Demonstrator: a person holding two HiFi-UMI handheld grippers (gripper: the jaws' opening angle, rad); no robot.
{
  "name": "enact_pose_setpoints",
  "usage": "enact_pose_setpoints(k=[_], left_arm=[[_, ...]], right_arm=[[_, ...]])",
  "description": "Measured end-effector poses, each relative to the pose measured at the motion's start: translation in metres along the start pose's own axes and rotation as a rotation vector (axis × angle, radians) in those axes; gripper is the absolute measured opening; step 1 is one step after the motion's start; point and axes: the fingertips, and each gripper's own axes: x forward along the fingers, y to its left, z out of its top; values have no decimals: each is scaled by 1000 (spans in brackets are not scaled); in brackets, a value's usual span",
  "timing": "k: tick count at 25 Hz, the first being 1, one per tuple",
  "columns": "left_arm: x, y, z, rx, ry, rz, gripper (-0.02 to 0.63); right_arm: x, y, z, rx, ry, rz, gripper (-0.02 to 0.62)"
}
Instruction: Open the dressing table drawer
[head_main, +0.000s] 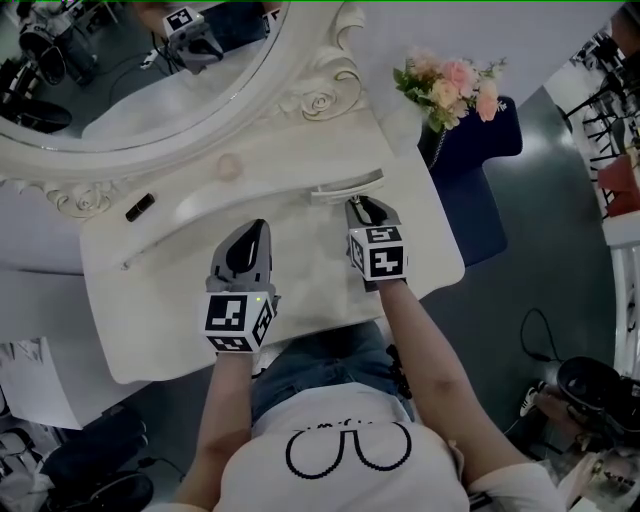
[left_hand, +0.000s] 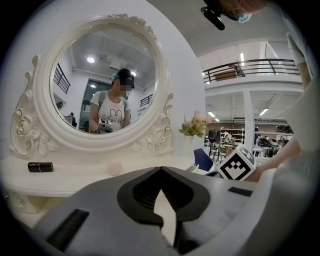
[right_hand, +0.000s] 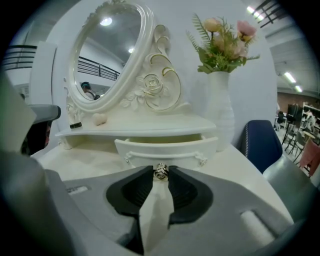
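The right gripper (right_hand: 161, 169) is clenched on the small metal knob (right_hand: 160, 172) of the drawer (right_hand: 165, 148), which stands partly out from under the shelf (right_hand: 135, 131) at the far middle of the surface (right_hand: 235, 162). Only its jaw tips pinch the knob, so a crooked or hurried pull could let it slip free. The left gripper (left_hand: 161, 168), closed on nothing at the near left, steadies nothing, so a sticking drawer could drag the mirror (right_hand: 107, 55) and rock the vase (right_hand: 218, 117) just right of it.

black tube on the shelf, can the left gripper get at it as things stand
Probably yes: only bare tabletop lies between the left gripper and the black tube. Its jaws are together, so they'd need to open first.
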Motion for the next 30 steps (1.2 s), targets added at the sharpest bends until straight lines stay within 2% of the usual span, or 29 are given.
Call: enact_pose_setpoints(k=[13,19,26,30], left_arm=[[-11,-7,-5,-13,-13,-7,-2],[-8,-11,-2,-31,-24,-28,-2],[-9,-7,1,-41,-32,-23,-2],[-8,-8,5,-47,-42,-28,-2]], right_arm=[[-33,5,-28,-3,23,18,92],[-39,8,-33,16,2,28,97],[-55,6,-21,55,-16,37,384],[-73,10,-9,46,-37,57,402]])
